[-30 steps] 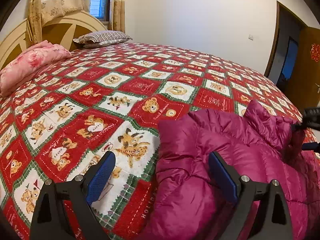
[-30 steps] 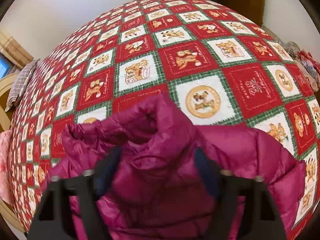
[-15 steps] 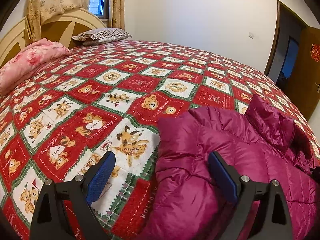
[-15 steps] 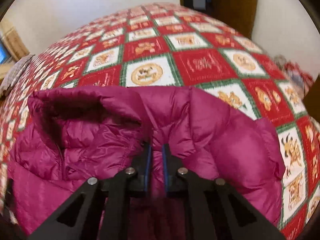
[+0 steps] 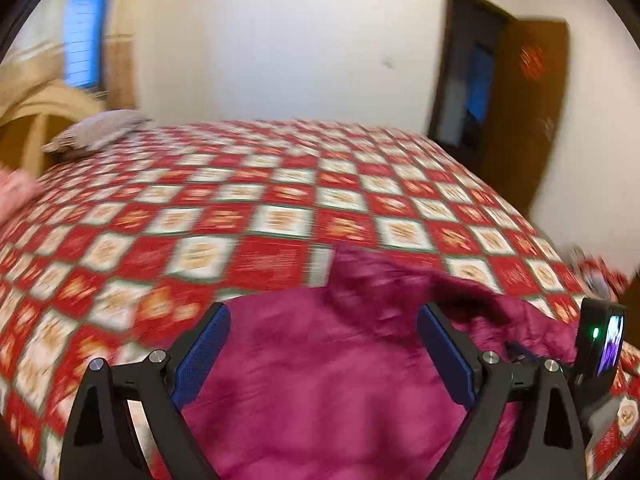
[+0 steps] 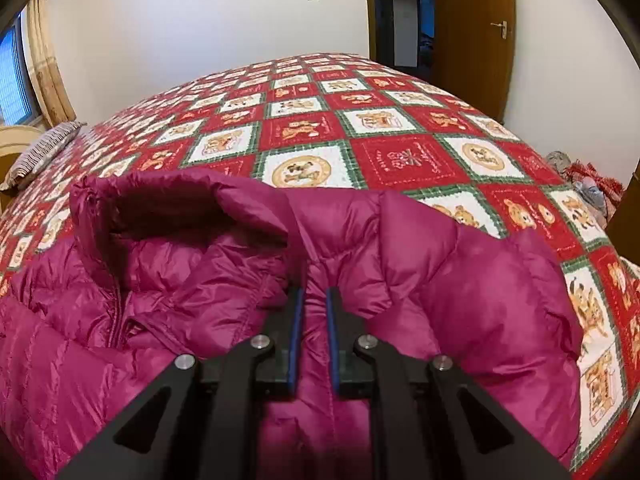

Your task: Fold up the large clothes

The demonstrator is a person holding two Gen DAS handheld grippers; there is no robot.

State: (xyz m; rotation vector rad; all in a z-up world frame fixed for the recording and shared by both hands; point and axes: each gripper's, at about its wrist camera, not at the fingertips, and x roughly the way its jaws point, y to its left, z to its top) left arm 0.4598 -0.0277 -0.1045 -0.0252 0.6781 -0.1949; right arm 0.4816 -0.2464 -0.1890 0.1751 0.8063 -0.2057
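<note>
A magenta puffer jacket (image 6: pixel 440 280) lies on the bed, its collar (image 6: pixel 180 200) standing open at the left of the right wrist view. My right gripper (image 6: pixel 315 300) is shut on a fold of the jacket near the shoulder, beside the collar. In the blurred left wrist view the jacket (image 5: pixel 320 380) fills the bottom middle. My left gripper (image 5: pixel 322 328) is open and empty, its blue pads on either side of the jacket's upper part, above the fabric. The right gripper's body (image 5: pixel 600 344) shows at the right edge there.
The bed is covered by a red, white and green patchwork quilt (image 6: pixel 400 152) with bear prints. A striped pillow (image 6: pixel 40 152) lies at the headboard on the left. A wooden door (image 6: pixel 472 32) and doorway stand behind the bed. A pile of clothes (image 6: pixel 588 188) lies at the right.
My right gripper closed on the jacket fold and holds it. My left gripper swung to the right, over the jacket, still open.
</note>
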